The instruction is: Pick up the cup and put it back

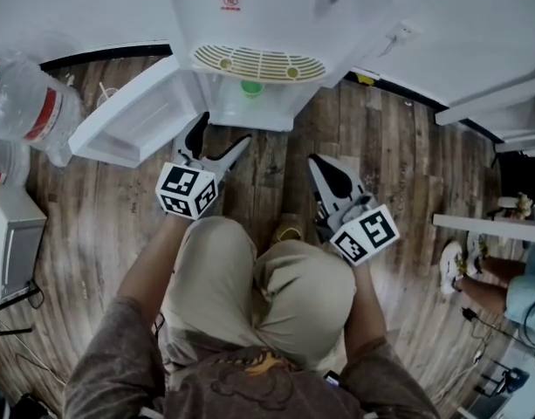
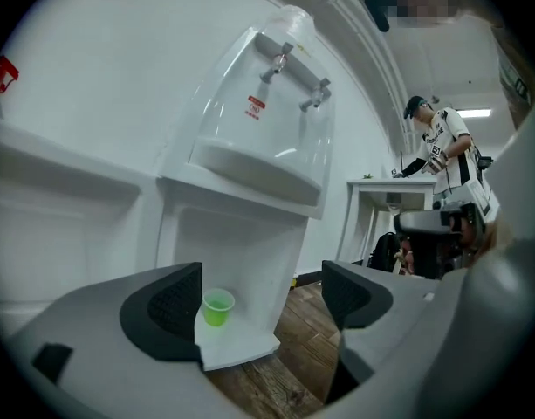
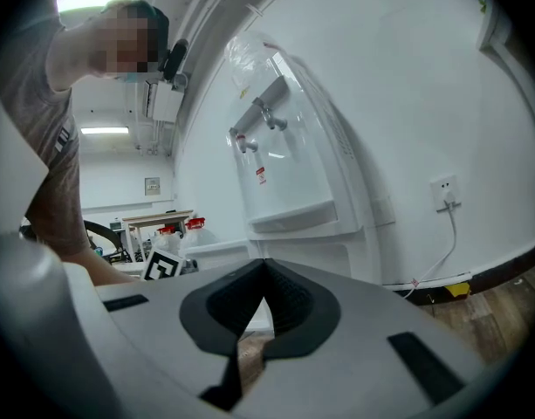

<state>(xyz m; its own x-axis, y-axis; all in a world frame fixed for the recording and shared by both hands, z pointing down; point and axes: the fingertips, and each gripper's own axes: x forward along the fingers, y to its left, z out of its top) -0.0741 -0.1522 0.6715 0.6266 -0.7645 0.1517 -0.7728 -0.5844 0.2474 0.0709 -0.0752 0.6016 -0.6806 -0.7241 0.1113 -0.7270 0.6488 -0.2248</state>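
Observation:
A small green cup [image 1: 251, 86] stands upright on the floor of the white water dispenser's [image 1: 258, 24] lower compartment, its door [image 1: 136, 116] swung open to the left. My left gripper [image 1: 222, 133] hovers just in front of that compartment, open, with nothing between its jaws. In the left gripper view the cup [image 2: 218, 307] shows beyond the left jaw, apart from the gripper [image 2: 263, 295]. My right gripper [image 1: 324, 168] is shut and empty, held back over the wooden floor, right of the dispenser. In the right gripper view its jaws [image 3: 265, 299] meet, with the dispenser [image 3: 284, 182] ahead.
A large clear water bottle [image 1: 27, 103] lies at the left, with a white box [image 1: 10, 234] below it. A seated person [image 1: 511, 286] is at the right edge. A white table [image 2: 380, 190] and a standing person [image 2: 442, 147] are behind. A cable hangs from a wall socket [image 3: 446, 190].

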